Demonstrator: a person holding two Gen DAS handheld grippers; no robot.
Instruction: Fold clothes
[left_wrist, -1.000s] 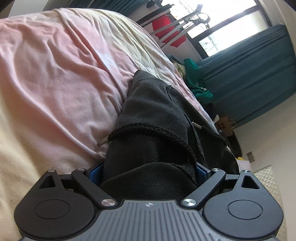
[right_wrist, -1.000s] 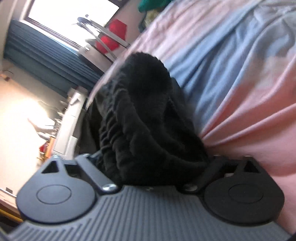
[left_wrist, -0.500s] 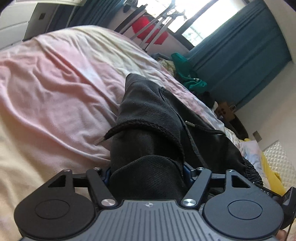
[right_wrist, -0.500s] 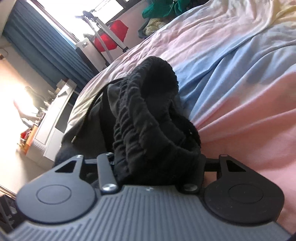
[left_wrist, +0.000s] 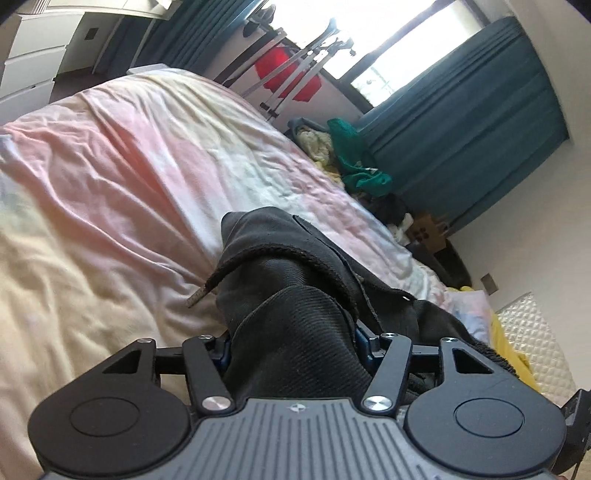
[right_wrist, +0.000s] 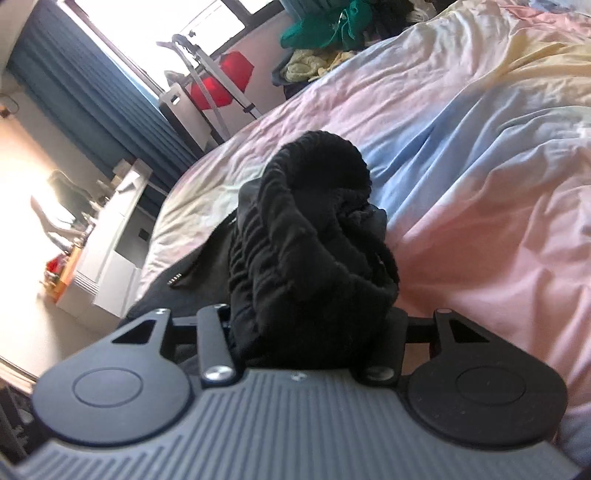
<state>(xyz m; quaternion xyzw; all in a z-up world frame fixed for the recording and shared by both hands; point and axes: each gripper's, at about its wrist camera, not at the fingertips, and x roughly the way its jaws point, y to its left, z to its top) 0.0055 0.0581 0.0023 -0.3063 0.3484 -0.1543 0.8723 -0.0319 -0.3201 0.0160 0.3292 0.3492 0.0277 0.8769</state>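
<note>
A bright window (left_wrist: 391, 51) framed by teal curtains (left_wrist: 480, 122); white drawer unit (left_wrist: 33, 59) beside the pastel-sheeted bed (left_wrist: 147, 155).

Matt ribbed black cloth garment (left_wrist: 295, 332) lies on a smooth, creased pastel cotton bedsheet (left_wrist: 129, 177).

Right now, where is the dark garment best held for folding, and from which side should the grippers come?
Probably at the waistband of the dark garment, one gripper at each end, coming from the near bed edge. The gathered elastic band is thick and bunches firmly between the jaws, and the drawstring marks that edge.
</note>
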